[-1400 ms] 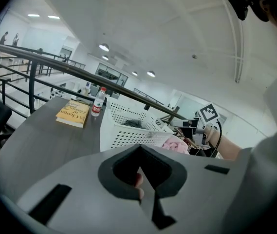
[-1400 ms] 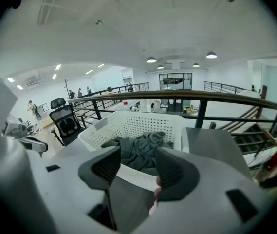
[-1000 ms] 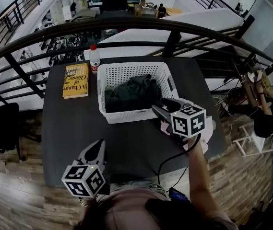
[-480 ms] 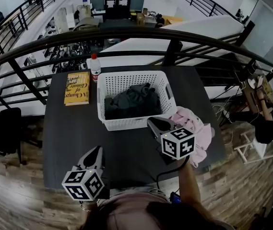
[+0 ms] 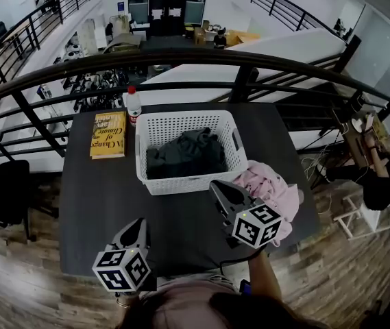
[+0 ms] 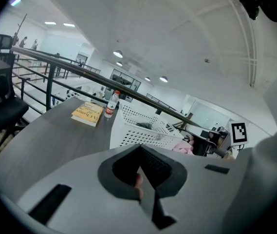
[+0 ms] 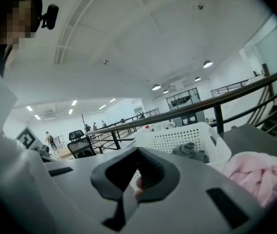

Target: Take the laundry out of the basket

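A white perforated basket [image 5: 142,157] stands mid-table with dark grey laundry [image 5: 184,155] heaped inside. A pink garment [image 5: 271,189] lies crumpled on the table just right of the basket. My right gripper [image 5: 216,186] hovers in front of the basket's near right corner, left of the pink garment and apart from it. Its jaws have just been closing and are shut with nothing between them. My left gripper [image 5: 139,227] hangs shut and empty over the table's near edge. The right gripper view shows the basket [image 7: 177,139], the dark laundry [image 7: 193,151] and the pink garment [image 7: 257,177].
A yellow book [image 5: 108,124] and a red-capped bottle [image 5: 133,105] sit left of the basket at the table's [image 5: 92,184] far side. A dark railing [image 5: 181,57] runs behind the table. A seated person [image 5: 386,163] is at the far right.
The right gripper has drawn back from the basket's right side toward the near edge. The pink garment, earlier half hidden under it, now lies in full view on the table. The left gripper barely moved.
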Demonstrator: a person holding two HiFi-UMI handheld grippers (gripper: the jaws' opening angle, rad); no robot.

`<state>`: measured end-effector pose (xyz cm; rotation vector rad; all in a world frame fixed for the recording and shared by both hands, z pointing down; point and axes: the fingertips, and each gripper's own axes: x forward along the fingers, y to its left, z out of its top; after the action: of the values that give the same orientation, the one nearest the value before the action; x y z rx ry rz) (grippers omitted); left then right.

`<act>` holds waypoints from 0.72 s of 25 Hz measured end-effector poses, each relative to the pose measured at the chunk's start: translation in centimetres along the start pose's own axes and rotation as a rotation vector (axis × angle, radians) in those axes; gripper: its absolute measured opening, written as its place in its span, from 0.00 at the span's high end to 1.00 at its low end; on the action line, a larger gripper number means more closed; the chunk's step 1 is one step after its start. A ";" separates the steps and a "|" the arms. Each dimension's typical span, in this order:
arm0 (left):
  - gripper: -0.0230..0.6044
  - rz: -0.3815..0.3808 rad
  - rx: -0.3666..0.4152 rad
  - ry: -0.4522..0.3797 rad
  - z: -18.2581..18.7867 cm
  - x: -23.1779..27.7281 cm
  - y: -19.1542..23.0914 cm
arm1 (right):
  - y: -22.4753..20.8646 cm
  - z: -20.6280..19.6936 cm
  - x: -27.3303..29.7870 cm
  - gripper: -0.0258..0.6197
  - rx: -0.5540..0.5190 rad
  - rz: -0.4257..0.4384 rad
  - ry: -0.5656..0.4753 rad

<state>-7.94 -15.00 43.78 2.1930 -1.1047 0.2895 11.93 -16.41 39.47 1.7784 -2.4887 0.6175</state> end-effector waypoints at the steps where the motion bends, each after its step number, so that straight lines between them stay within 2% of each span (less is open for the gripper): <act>1: 0.97 -0.001 0.001 0.002 0.0 0.0 0.0 | 0.0 0.2 0.1 0.94 0.009 0.006 -0.009; 4: 0.97 -0.003 0.006 0.009 0.0 -0.2 0.4 | 0.0 0.6 0.8 0.94 0.006 -0.010 0.001; 7: 0.97 0.000 0.014 0.013 0.2 -0.5 1.2 | -0.1 1.5 1.9 0.94 -0.079 -0.056 0.005; 12: 0.97 0.014 -0.007 0.008 0.6 -0.9 3.1 | 0.4 3.0 4.0 0.94 -0.198 -0.020 -0.007; 18: 0.97 0.032 -0.062 -0.008 1.3 -1.1 5.5 | 0.2 4.7 6.7 0.93 -0.225 0.009 0.003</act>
<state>-13.04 -17.51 44.76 2.1251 -1.1398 0.2569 10.40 -23.92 36.73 1.6842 -2.4519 0.3240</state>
